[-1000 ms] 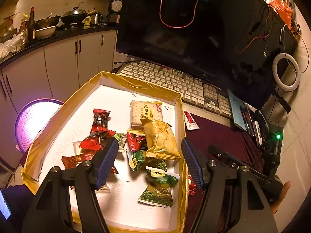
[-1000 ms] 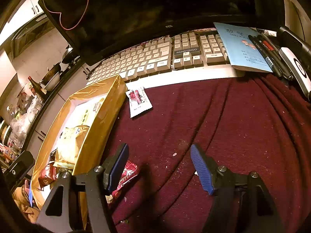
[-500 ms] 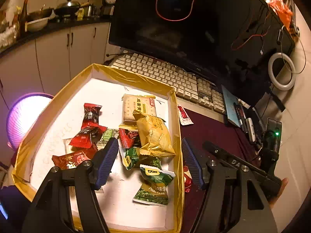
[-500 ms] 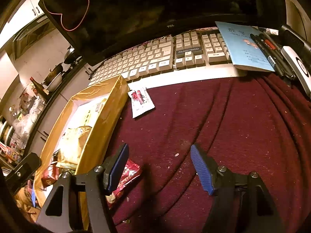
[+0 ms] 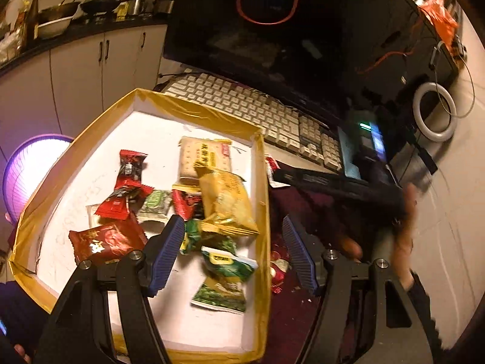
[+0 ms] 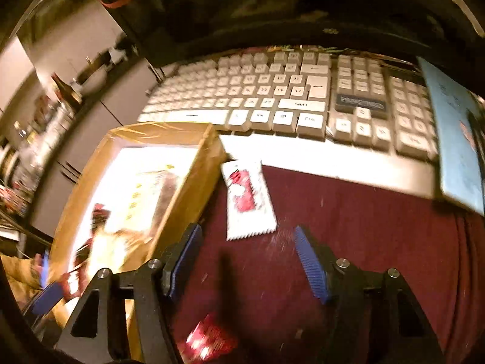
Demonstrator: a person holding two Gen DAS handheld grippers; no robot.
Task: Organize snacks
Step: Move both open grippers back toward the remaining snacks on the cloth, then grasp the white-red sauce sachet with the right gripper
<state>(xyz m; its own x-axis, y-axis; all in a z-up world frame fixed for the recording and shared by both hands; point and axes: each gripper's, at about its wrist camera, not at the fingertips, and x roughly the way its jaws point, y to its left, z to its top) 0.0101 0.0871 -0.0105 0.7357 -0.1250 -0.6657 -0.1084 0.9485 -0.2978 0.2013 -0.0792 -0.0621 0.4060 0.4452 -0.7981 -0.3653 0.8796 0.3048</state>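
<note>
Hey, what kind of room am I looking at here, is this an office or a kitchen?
Probably a home: a white keyboard and large dark monitor on a desk, with white kitchen cabinets and cooking pots just behind.

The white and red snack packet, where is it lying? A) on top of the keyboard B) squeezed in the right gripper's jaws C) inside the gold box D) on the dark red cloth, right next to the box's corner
D: the white and red snack packet lies flat on the dark red cloth, outside the gold box near its corner, in front of the keyboard, ahead of the open right gripper.
</note>
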